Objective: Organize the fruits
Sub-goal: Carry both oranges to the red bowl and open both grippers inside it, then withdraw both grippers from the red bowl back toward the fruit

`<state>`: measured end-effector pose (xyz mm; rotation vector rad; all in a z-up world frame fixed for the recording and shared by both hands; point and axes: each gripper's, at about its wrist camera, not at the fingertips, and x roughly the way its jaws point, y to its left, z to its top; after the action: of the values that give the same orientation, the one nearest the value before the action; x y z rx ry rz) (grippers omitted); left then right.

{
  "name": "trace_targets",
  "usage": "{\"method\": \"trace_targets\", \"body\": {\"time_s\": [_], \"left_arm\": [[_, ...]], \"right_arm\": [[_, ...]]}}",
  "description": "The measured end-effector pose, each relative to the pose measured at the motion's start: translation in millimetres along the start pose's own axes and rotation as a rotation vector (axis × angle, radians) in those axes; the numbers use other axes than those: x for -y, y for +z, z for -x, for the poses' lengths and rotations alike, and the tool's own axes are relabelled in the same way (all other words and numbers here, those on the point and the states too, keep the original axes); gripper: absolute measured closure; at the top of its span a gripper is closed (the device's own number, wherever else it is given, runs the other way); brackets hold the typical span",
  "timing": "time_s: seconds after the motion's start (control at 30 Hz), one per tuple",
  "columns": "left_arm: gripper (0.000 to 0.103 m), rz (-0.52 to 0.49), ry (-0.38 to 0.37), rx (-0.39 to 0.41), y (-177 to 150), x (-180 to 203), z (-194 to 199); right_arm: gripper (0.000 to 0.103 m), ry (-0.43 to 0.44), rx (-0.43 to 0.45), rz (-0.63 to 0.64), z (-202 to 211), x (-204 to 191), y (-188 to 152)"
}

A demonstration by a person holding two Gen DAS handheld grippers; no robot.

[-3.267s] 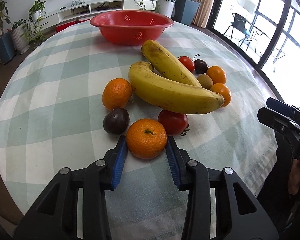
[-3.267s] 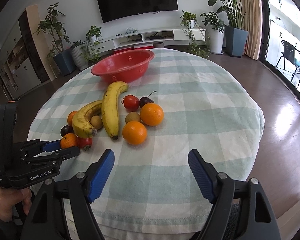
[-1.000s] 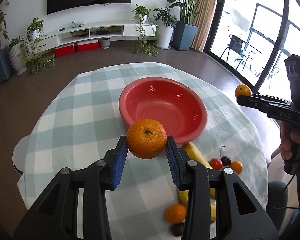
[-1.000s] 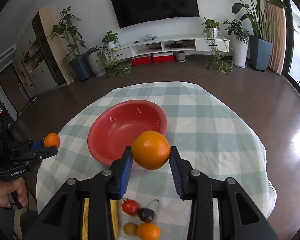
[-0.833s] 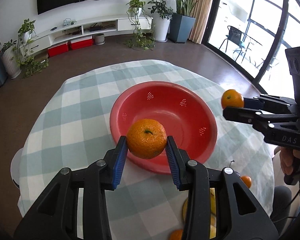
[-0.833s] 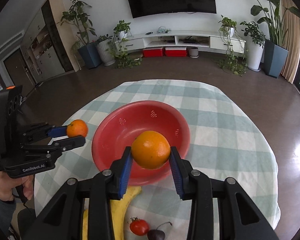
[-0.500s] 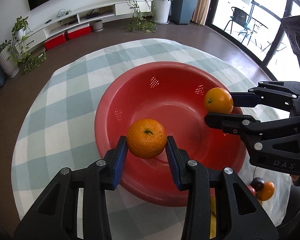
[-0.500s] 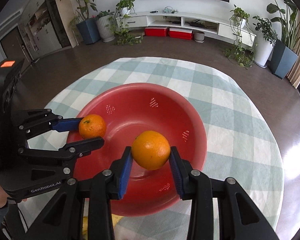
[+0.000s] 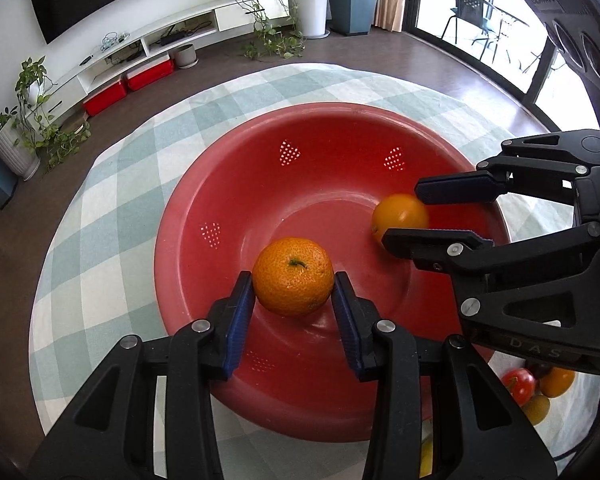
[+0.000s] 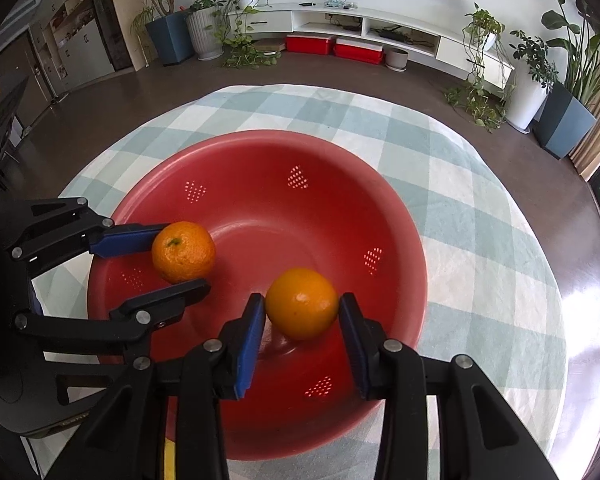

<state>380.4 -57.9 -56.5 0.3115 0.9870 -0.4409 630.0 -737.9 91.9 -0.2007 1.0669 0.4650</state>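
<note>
2 citrus fruits are held over the red colander bowl: a mandarin pinched in the left gripper at 6 o'clock, a smooth orange between the pads of the right gripper, where a slight gap shows at each pad. Both are best lowered near the bowl floor, well apart, before the jaws are spread. Tomato and other fruit are seen at 4 o'clock.

Two oranges: one mandarin, one smooth orange; one red bowl; one tomato.
</note>
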Motion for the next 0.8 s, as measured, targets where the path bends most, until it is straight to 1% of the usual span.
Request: {"method": "trace_targets", "body": {"time_s": [0.1, 0.17, 0.23, 0.27, 0.33, 0.4, 0.43, 0.47, 0.5, 0.53, 0.57, 0.67, 0.73, 0.8], "left_arm": [[0.062, -0.002, 0.011, 0.009, 0, 1, 0], [0.054, 0.010, 0.012, 0.017, -1, -1, 4], [0.050, 0.015, 0.004, 0.025, -1, -1, 7], [0.045, 0.012, 0.012, 0.030, -2, -1, 10], [0.040, 0.015, 0.017, 0.053, -4, 0, 21], [0.034, 0.028, 0.022, 0.091, -6, -2, 37], [0.027, 0.038, 0.026, 0.113, -8, -4, 47], [0.019, 0.051, 0.026, 0.139, -12, -6, 58], [0.014, 0.064, 0.023, 0.169, -16, -8, 70], [0.008, 0.079, 0.021, 0.195, -21, -10, 81], [0.003, 0.095, 0.018, 0.215, -27, -12, 92], [0.000, 0.118, -0.025, 0.251, -53, -12, 118], [0.000, 0.111, -0.008, 0.285, -77, -7, 133], [0.000, 0.118, 0.030, 0.350, -107, 0, 151]], "right_arm": [[0.062, 0.000, 0.004, -0.001, 2, 0, -1], [0.062, -0.004, 0.013, -0.002, 7, 0, -1], [0.060, -0.015, 0.021, -0.002, 13, 0, -3], [0.059, -0.018, 0.030, -0.003, 17, 0, -3], [0.054, -0.018, 0.058, -0.004, 31, 0, -6], [0.043, -0.011, 0.093, -0.015, 50, 2, -11], [0.039, -0.005, 0.115, -0.030, 60, 4, -14], [0.032, 0.003, 0.138, -0.050, 71, 7, -19], [0.026, 0.015, 0.162, -0.074, 82, 10, -24], [0.024, 0.030, 0.187, -0.101, 93, 14, -30], [0.021, 0.048, 0.212, -0.132, 104, 19, -38], [0.015, 0.126, 0.281, -0.245, 133, 34, -67], [0.011, 0.179, 0.330, -0.332, 149, 43, -93], [0.002, 0.209, 0.363, -0.426, 158, 50, -123]]}}
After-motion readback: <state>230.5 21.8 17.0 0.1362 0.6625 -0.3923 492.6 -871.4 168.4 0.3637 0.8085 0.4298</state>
